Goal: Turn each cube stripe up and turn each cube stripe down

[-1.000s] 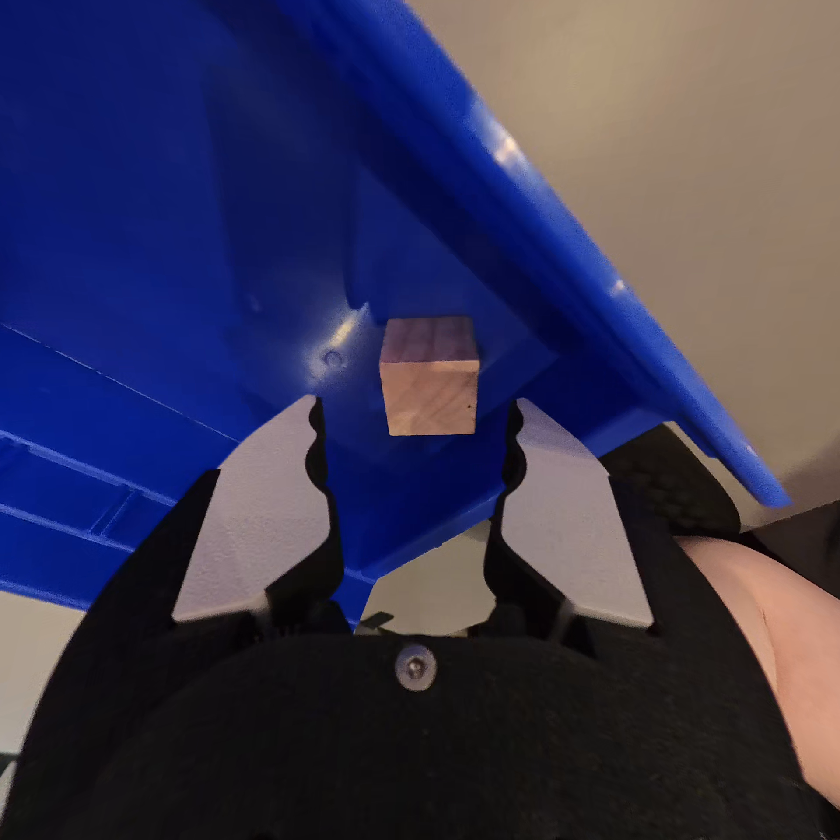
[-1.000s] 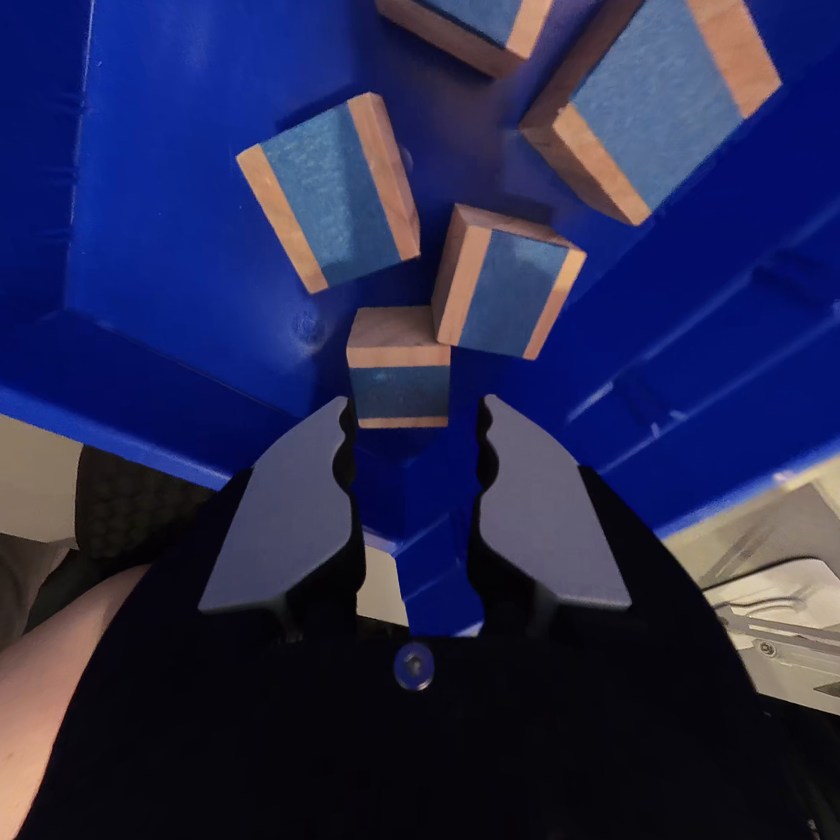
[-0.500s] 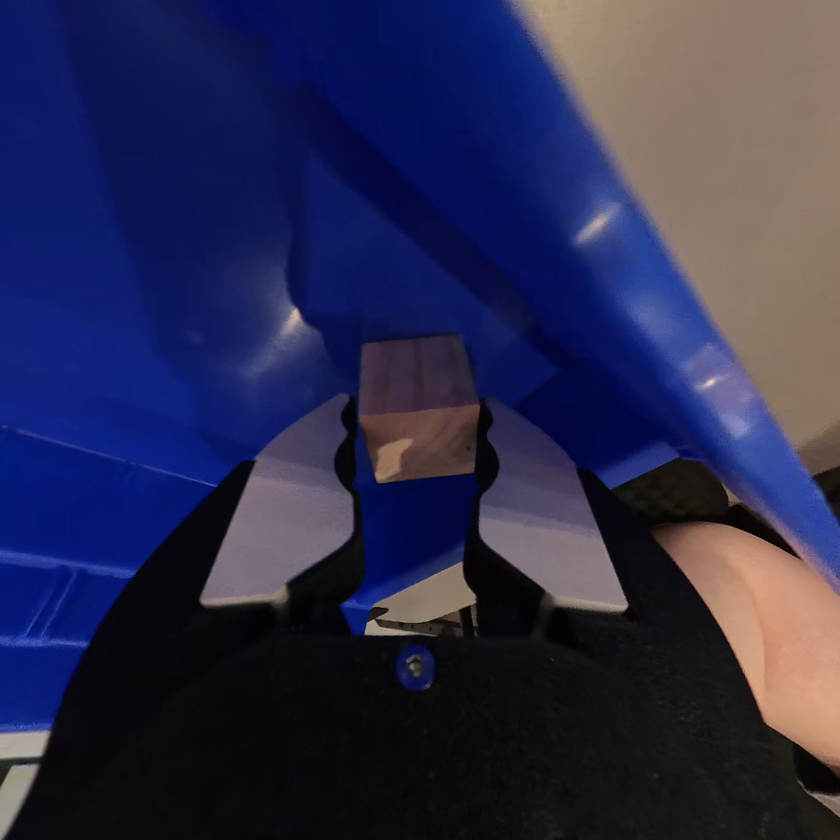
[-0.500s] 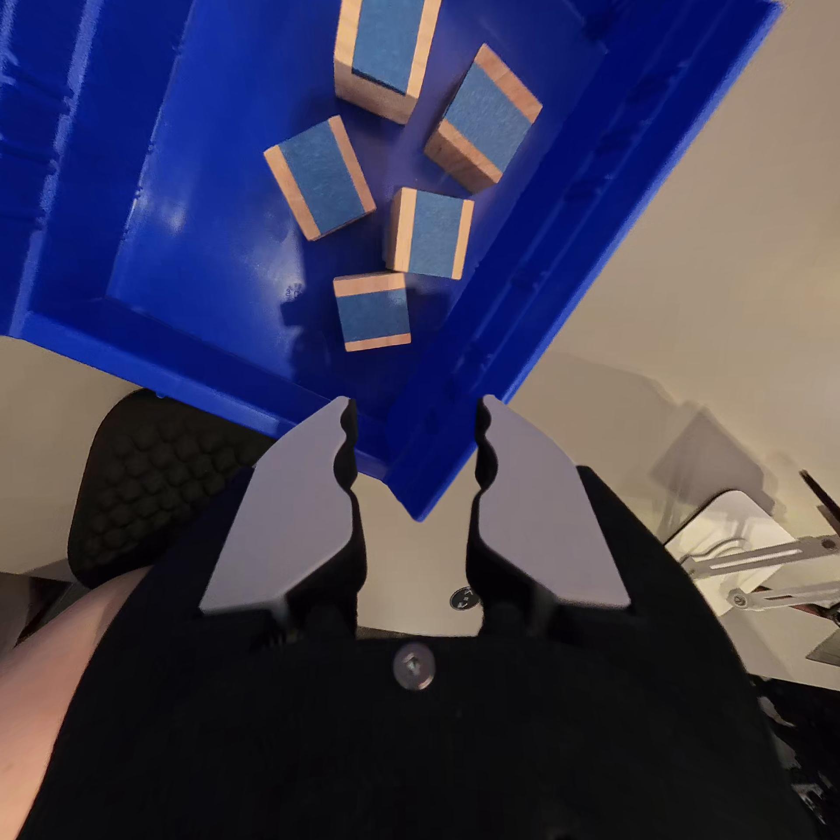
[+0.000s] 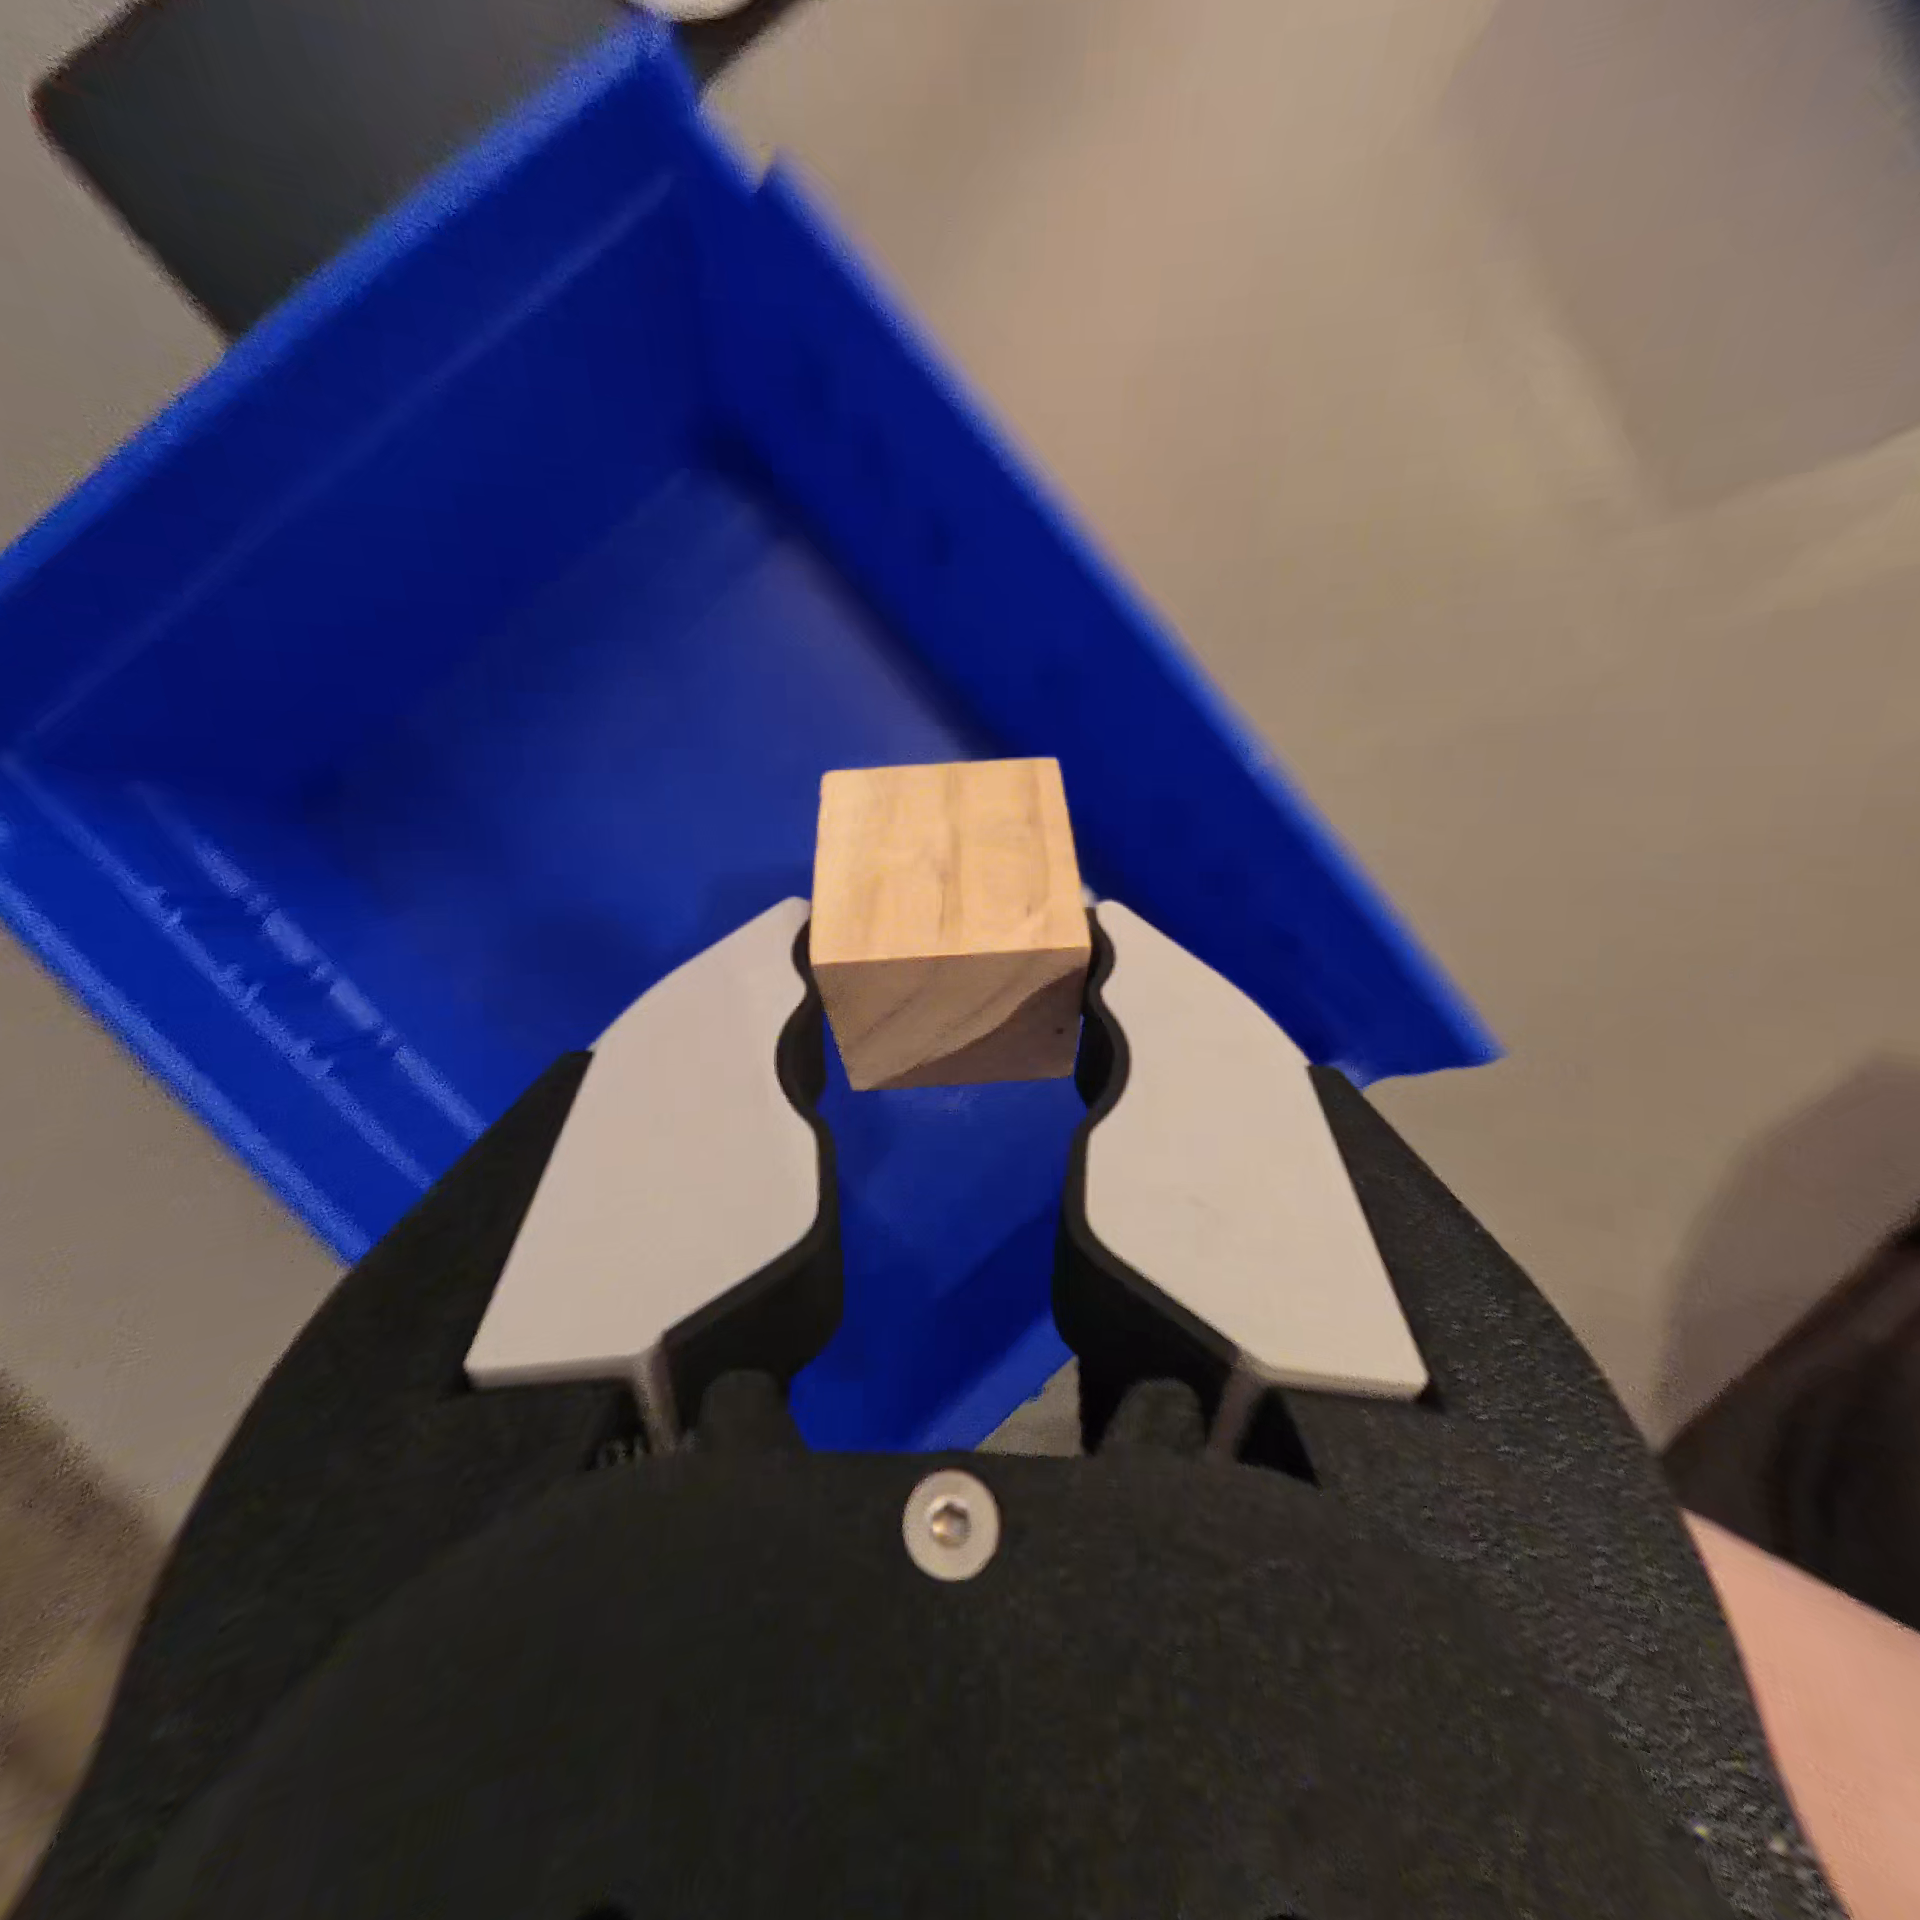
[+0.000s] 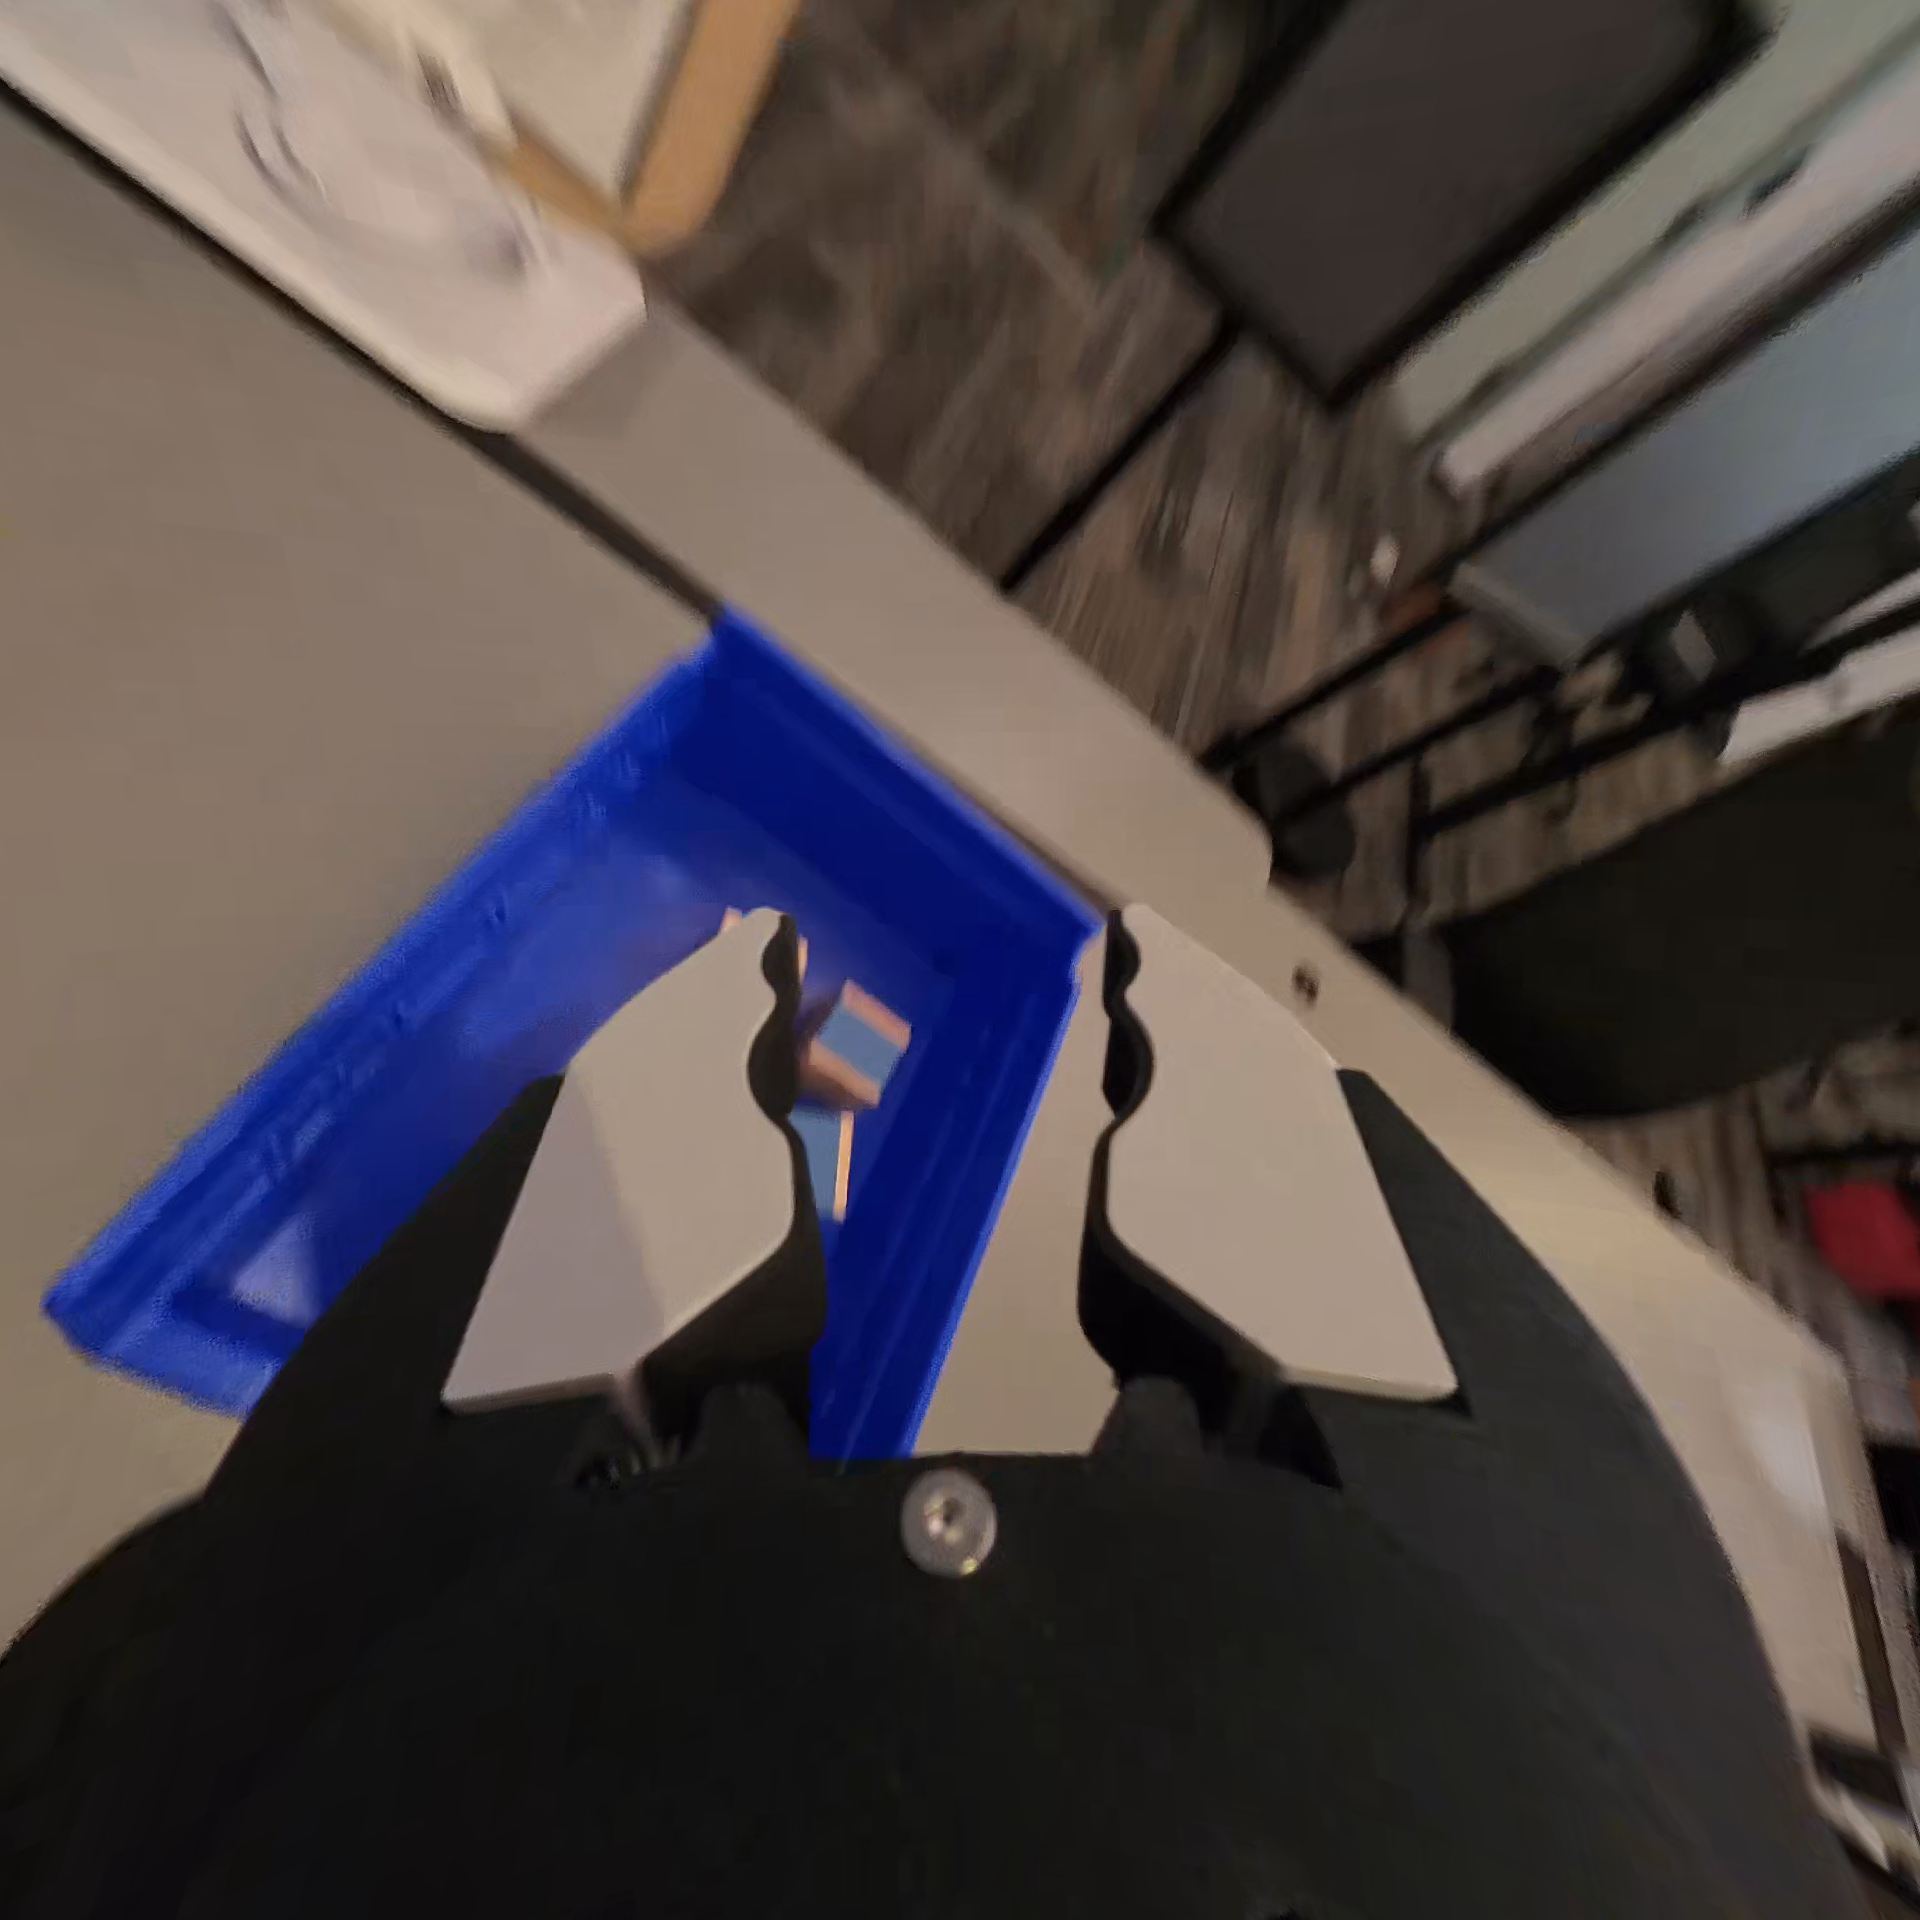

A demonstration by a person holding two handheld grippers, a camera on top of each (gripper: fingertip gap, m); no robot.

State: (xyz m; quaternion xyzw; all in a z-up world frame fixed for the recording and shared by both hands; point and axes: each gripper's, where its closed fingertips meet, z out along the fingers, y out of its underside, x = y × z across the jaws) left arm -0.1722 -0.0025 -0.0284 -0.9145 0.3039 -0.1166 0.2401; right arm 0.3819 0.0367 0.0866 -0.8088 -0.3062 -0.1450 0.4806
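Observation:
My left gripper (image 5: 948, 966) is shut on a plain wooden cube (image 5: 948, 914) and holds it above a blue bin (image 5: 468, 665). No stripe shows on the cube's visible faces. No other cube shows in this bin. My right gripper (image 6: 945, 971) is open and empty, raised well above a second blue bin (image 6: 935, 831). Cubes with blue stripes (image 6: 857, 1044) lie in that bin, partly hidden behind my left finger (image 6: 665, 1132). The right wrist view is blurred.
The bins stand on a beige table (image 5: 1351, 364). A dark pad (image 5: 260, 145) lies beyond the left bin. In the right wrist view the table edge (image 6: 1195, 810) runs diagonally, with dark floor and furniture beyond. A person's forearm (image 5: 1829, 1714) shows at lower right.
My left gripper closed on the plain cube and lifted it out of its bin. My right gripper pulled up and away from the striped cubes, staying open.

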